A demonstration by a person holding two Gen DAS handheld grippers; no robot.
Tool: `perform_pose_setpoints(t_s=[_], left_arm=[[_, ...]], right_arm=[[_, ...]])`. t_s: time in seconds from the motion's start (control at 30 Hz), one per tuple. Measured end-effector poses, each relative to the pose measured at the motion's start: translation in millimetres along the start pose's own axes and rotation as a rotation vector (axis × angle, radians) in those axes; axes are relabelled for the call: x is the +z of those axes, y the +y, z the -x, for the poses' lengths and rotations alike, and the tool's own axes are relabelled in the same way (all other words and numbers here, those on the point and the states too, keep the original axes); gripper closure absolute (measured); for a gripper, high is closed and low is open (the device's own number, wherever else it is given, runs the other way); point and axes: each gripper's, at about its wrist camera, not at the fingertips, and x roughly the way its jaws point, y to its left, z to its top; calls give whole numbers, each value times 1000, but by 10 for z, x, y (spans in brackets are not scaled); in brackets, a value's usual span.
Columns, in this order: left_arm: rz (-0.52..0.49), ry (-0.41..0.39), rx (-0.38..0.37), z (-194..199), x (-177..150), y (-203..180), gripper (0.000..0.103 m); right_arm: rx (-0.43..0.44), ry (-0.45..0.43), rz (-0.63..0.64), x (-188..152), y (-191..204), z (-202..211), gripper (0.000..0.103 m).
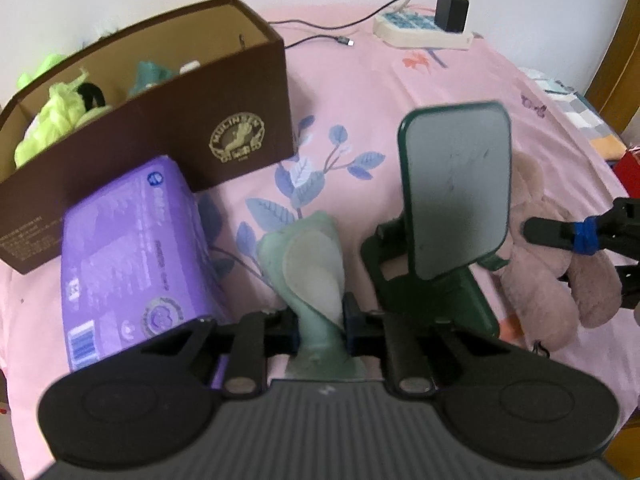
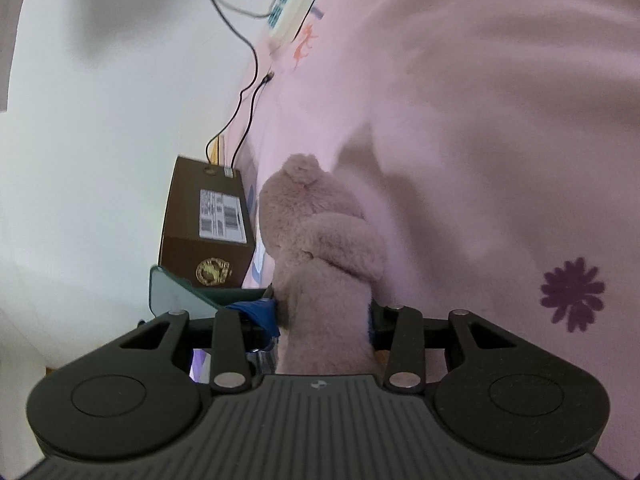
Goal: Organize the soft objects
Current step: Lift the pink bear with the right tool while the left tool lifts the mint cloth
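Fingers [image 1: 288, 326] on green sock [image 1: 312, 264]

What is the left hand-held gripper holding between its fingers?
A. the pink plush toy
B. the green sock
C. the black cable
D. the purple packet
B: the left hand-held gripper is closed on the green sock, which rises between its fingers.

box [image 1: 160, 120] behind tissue pack [image 1: 132, 248]; phone stand [image 1: 452, 208] left of plush toy [image 1: 560, 248]
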Motion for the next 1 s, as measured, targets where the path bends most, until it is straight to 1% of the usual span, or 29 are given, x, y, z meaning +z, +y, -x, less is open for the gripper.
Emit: perform_pose_setpoints(t_s=[0.03,0.2,0.43,0.73,0.87,1.0], left_arm=[[-1,-8,-5,30,6,4,87],[-9,-38,-29,153,34,30,87],[-15,-73,-62,318,61,102,87],[2,-147,-127,664,128,315,87],[8,-183,-155,822,163,415,87],[25,-209,-178,953,185,554,87]], right_arm=[[-10,-10,-3,4,2,18,80],[-6,-52,-17,1,26,114,80],[16,-120,-25,14,129,280,80],[68,-207,32,43,528,443,80],[110,-220,51,23,726,449,80],[150,-205,89,-26,966,392,80]])
